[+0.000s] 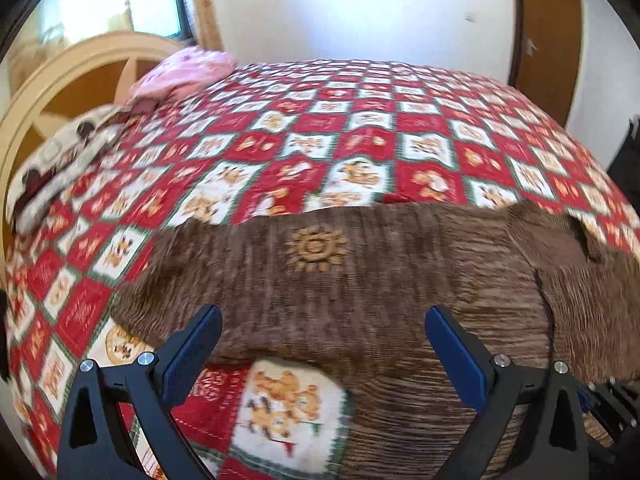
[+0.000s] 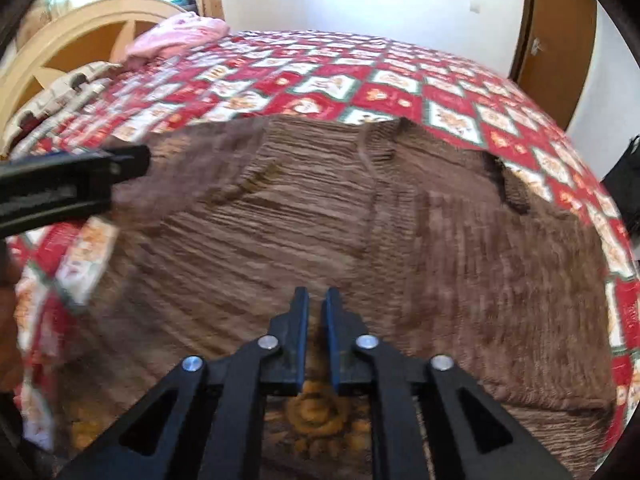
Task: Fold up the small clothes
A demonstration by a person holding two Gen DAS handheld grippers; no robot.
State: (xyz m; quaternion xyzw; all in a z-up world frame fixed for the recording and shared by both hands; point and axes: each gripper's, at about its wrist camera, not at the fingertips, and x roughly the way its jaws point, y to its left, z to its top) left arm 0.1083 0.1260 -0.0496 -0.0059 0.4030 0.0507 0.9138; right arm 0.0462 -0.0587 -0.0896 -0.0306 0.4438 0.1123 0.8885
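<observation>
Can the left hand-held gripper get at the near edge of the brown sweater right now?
Probably yes: the left hand-held gripper is open, the brown sweater lies spread just ahead, and nothing sits between them.

Bed (image 1: 360, 120): red-and-white checked quilt over the whole top.
Near side: brown knit garment (image 1: 360, 280) spread flat.
Far left: pink cloth (image 1: 184, 72) bunched.
Left edge: pale patterned cloth (image 1: 60, 160) heaped.

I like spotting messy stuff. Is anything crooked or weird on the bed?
Nothing is broken or spilled. The brown sweater lies spread on the quilt, not folded yet, with one bottom corner scooped in unevenly. Pink cloth and another piece sit rumpled by the headboard.
</observation>
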